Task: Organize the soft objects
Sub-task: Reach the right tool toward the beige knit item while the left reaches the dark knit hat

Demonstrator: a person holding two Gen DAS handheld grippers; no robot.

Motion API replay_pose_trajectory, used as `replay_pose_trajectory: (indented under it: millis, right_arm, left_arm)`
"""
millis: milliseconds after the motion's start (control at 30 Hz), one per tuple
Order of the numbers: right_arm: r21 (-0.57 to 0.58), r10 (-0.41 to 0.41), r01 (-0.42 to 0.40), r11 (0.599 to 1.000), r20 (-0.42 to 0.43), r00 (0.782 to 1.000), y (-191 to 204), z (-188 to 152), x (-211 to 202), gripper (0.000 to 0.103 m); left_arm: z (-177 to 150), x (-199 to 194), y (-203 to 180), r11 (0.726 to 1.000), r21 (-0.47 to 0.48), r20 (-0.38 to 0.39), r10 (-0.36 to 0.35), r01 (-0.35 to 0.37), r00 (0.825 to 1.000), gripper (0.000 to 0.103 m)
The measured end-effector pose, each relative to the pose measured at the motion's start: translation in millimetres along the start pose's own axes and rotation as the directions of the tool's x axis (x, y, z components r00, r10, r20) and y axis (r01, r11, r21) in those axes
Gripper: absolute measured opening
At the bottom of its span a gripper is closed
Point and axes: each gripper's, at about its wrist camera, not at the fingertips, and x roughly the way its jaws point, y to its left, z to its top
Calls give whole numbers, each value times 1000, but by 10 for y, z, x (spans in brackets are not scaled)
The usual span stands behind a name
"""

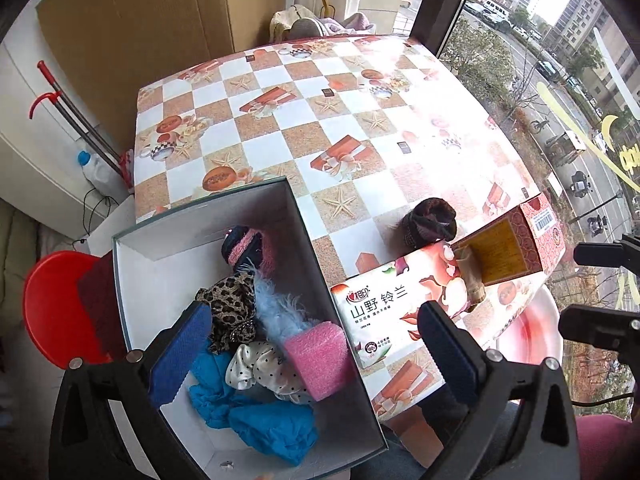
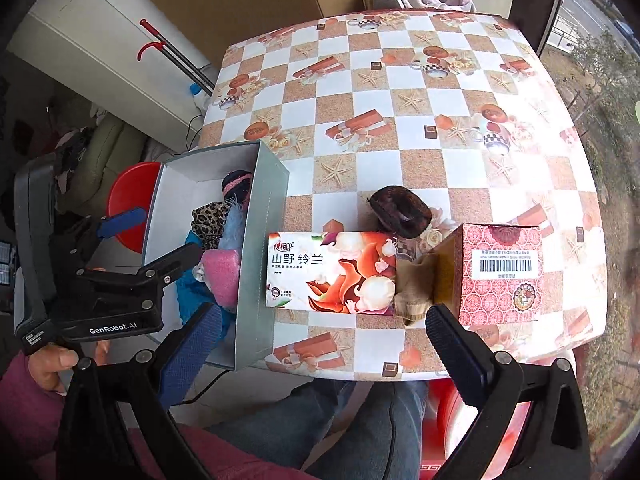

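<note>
Left gripper [image 1: 316, 356]: jaws spread wide and holding nothing, poised over the open grey box [image 1: 304, 216], its blue pads [image 1: 180, 356] framing the pile inside.
Right gripper [image 2: 320, 352]: jaws also wide apart and empty, hanging off the near table edge at about 6 o'clock from the tissue pack [image 2: 332, 272].
Already in the box: pink foam block [image 1: 320, 360], blue cloth [image 1: 256, 416], polka-dot scrunchie [image 1: 260, 368], leopard-print scrunchie [image 1: 232, 304], pale blue feathery piece [image 1: 276, 308] and a pink-and-black knit roll [image 1: 248, 248] at the far end.
Soft things outside the box: a dark brown hair scrunchie [image 2: 400, 212] on the checked tablecloth [image 2: 400, 80], at 12 o'clock from the tissue pack's right end; a tan knitted piece [image 2: 416, 288] wedged between the tissue pack and the red carton [image 2: 500, 268].
Progress, as I judge it: most items are stowed; two appear to remain.
Risk 1: the tan piece touches both neighbours, so wide jaws closing on it could catch the carton's corner and drag or tip it.
Risk 2: the box overhangs the table's left edge at about 9 o'clock; a downward press by the left gripper could tilt it off.
Risk 3: the pile sits heaped at the near end, so another drop there may spill over the wall.
Risk 4: the scrunchie is limp; a shallow pinch may slip off.
</note>
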Motion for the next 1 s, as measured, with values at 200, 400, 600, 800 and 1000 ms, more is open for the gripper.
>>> replay_pose_trajectory:
  millis: [200, 400, 600, 800, 1000]
  right_arm:
    - [223, 14, -21, 975, 31, 999, -679, -356, -188, 103]
    - [652, 85, -80, 754, 23, 996, -1595, -818, 172, 103]
    - [875, 182, -131, 467, 50, 982, -1833, -1252, 872, 103]
    - [939, 169, -184, 290, 139, 976, -1675, -1446, 1204, 103]
    - [960, 96, -228, 160, 215, 972, -1638, -1464, 1374, 103]
  left_arm:
    - [505, 463, -608, 986, 161, -72, -29, 40, 997, 103]
    - [763, 994, -1080, 958, 284, -171, -1, 50, 985, 103]
    - [887, 1466, -1205, 947, 318, -261, 41, 46, 964, 103]
    - [905, 1772, -1156, 964, 256, -334, 22, 68, 942, 103]
    - [890, 1893, -1072, 974, 226, -319, 45, 30, 947, 103]
